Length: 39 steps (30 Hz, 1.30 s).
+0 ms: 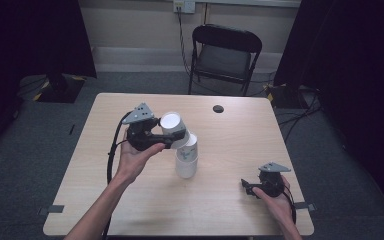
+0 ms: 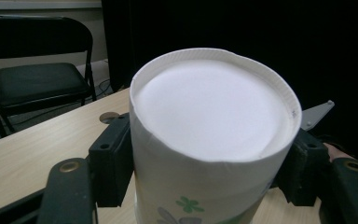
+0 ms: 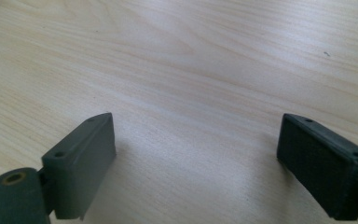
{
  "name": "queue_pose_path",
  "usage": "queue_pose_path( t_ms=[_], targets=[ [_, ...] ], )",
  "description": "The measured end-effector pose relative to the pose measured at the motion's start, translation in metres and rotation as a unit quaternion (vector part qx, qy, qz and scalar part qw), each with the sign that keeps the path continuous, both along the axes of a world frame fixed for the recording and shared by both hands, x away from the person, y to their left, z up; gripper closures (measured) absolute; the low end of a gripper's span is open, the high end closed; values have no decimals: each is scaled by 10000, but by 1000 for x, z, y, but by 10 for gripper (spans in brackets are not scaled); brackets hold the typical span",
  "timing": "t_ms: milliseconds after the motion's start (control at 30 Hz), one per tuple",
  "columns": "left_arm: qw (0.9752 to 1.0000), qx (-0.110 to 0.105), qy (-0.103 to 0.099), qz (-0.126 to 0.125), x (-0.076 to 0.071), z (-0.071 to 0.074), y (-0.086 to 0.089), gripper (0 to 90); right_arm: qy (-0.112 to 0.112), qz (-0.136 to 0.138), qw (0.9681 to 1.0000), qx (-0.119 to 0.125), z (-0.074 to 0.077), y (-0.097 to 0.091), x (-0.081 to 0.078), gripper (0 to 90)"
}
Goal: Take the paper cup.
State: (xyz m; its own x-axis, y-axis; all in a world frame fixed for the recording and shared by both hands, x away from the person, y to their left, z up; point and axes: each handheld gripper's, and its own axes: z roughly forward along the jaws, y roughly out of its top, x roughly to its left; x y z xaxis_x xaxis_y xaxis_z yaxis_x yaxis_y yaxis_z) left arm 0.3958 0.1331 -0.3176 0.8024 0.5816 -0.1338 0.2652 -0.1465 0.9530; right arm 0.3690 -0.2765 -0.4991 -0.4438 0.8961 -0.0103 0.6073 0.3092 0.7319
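Light wood table (image 1: 130, 210) with round cable hole (image 1: 218, 108), black folding chair (image 1: 224, 57) behind, grey carpet floor (image 1: 25, 150), cream wall (image 1: 130, 25) with socket (image 1: 184, 6), black curtains (image 1: 350, 60) at sides

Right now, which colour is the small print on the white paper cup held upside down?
Green, a small flower print; left gripper view.

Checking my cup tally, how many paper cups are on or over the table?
2: one paper cup upside down in the left gripper, one cup standing on the table beside it; nested cups may hide.
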Motion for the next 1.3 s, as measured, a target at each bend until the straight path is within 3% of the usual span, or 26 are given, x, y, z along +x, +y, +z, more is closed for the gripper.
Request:
queue_pose_path(
  t_ms=[267,400,500,633,700,800,967,1000,1033,1067,1100,1233,1300],
  targets=[
    [9999,-33,80,-52,-11,-5,11,316,-54,138,9999,38,5,5,-3,157],
    [9997,-105,193,-56,-19,-11,19,318,-286,253,9992,142,16,11,-9,200],
    [9996,-65,260,-40,-22,-13,23,319,-455,377,9980,222,24,16,-13,215],
    [9990,-193,391,-44,-25,-17,29,319,-572,533,9965,307,32,23,-18,225],
    [9983,-300,495,-77,-27,-19,30,320,-690,743,9941,392,41,32,-24,239],
    [9980,-257,554,-134,-30,-23,30,321,-771,893,9921,432,47,40,-28,252],
    [9973,-329,614,-223,-37,-24,30,321,-1033,1285,9849,523,67,60,-38,281],
    [9972,-336,613,-258,-38,-24,30,321,-1138,1450,9812,574,75,69,-42,289],
    [9972,-344,603,-270,-41,-24,30,321,-1138,1450,9812,574,75,69,-42,289],
    [9974,-327,587,-256,-43,-24,30,321,-1191,1545,9790,591,78,74,-44,293],
    [9975,-311,580,-268,-44,-24,30,321,-1268,1739,9747,608,85,85,-47,307],
    [9964,-478,635,-291,-48,-26,32,323,-1424,2065,9657,670,98,106,-50,337],
    [9960,-463,703,-297,-47,-27,32,323,-1496,2208,9613,687,104,116,-51,350]
  ],
)
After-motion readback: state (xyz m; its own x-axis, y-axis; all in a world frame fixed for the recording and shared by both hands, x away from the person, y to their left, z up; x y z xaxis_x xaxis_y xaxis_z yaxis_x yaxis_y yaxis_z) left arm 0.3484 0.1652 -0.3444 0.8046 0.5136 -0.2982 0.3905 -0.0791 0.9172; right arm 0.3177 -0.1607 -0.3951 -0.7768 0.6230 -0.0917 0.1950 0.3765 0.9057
